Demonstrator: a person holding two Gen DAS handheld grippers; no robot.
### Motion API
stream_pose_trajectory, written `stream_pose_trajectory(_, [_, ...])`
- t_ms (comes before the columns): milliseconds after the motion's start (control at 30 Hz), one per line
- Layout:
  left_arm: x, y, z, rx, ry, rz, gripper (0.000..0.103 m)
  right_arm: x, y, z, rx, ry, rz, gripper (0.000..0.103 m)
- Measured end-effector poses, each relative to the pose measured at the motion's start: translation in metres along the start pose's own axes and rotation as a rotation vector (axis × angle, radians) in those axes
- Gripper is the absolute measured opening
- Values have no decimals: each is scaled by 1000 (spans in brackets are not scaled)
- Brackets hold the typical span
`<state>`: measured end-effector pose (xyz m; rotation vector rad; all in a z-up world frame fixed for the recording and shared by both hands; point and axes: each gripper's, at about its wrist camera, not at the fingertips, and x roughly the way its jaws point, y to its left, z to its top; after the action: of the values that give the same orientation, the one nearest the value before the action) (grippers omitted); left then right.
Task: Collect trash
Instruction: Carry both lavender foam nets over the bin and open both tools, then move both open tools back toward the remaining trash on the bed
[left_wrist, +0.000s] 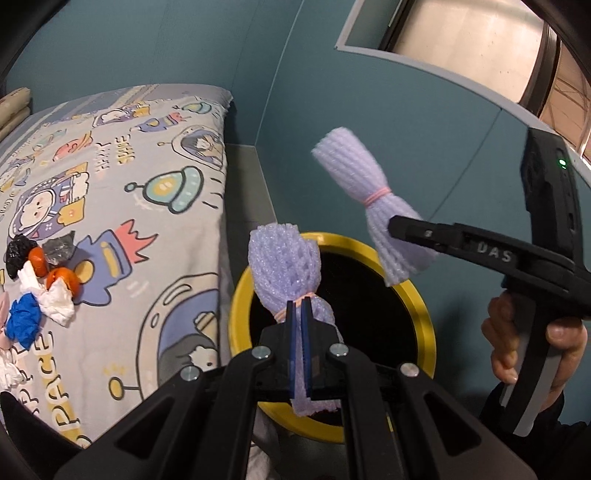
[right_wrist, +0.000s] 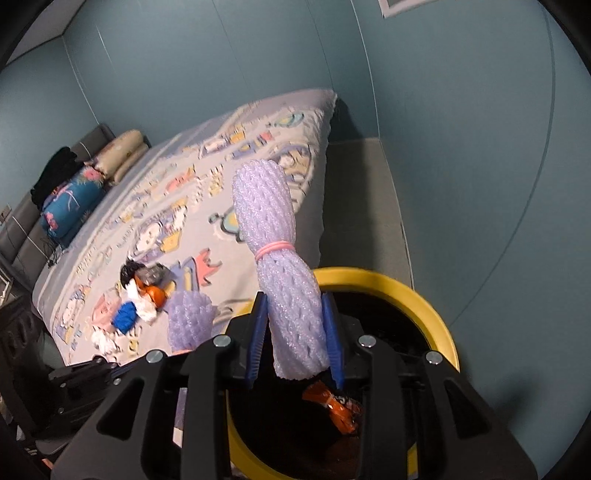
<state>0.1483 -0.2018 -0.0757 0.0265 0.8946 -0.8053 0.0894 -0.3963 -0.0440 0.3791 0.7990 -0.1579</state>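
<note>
1. Nearest the left wrist cam, the left gripper (left_wrist: 297, 306) is clamped tight on a lilac foam net bundle (left_wrist: 284, 269): soft, open-mesh, bulbous at the top, cinched at the waist by a pink rubber band, tail squashed flat btwn the blue pads.
2. Right gripper (right_wrist: 295, 325) has a paler lilac foam net roll (right_wrist: 284, 266) btwn its blue pads (right_wrist: 256, 332). It is ribbed, tube-shaped, pinched at mid-length by a pink band (right_wrist: 275, 247). The pads stand partly apart w/ the roll's lower end filling the gap; small slivers show at the sides, so whether they press on it I cannot tell.
3. Just beyond both sets of fingers sits the yellow-rimmed bin (left_wrist: 421, 295), round, smooth plastic, dark inside. Both foam pieces hang above its mouth (neither is in it yet).
4. Inside the bin, right wrist view: a crumpled orange wrapper (right_wrist: 332, 404), glossy, lying low against the black interior.
5. A hand (left_wrist: 532, 350) grips the right tool's black handle at the right edge of the left view.
6. Farther left, the bed (left_wrist: 122, 192) w/ a grey cartoon-print sheet, matte cloth. On it lies a trash pile (left_wrist: 40, 280): black, white and blue crumpled plastic, orange bits, a greyish foil scrap.
7. At the far end of the bed: pillows (right_wrist: 122, 155) (beige ones, plus a blue floral one) and dark clothing, against the blue-green wall (right_wrist: 221, 55).
</note>
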Motion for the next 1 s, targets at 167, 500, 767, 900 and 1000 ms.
stream_pose_trajectory(167, [10,-12,-7,27,28,-11,3,8,-7,-5,-3,33,4,28])
stream_pose_trajectory(500, [9,-18,-7,43,29,-14,20,10,-20,-3,24,46,-5,41])
stream_pose_trajectory(767, [-5,-5,-4,27,-5,27,40,6,-22,-1,32,35,2,45])
stream_pose_trajectory(900, [-16,11,-1,-1,-24,58,40,1,-15,1,19,21,32,45])
stream_pose_trajectory(1000, [-27,25,2,-28,-46,87,42,-1,-4,3,-6,13,54,45])
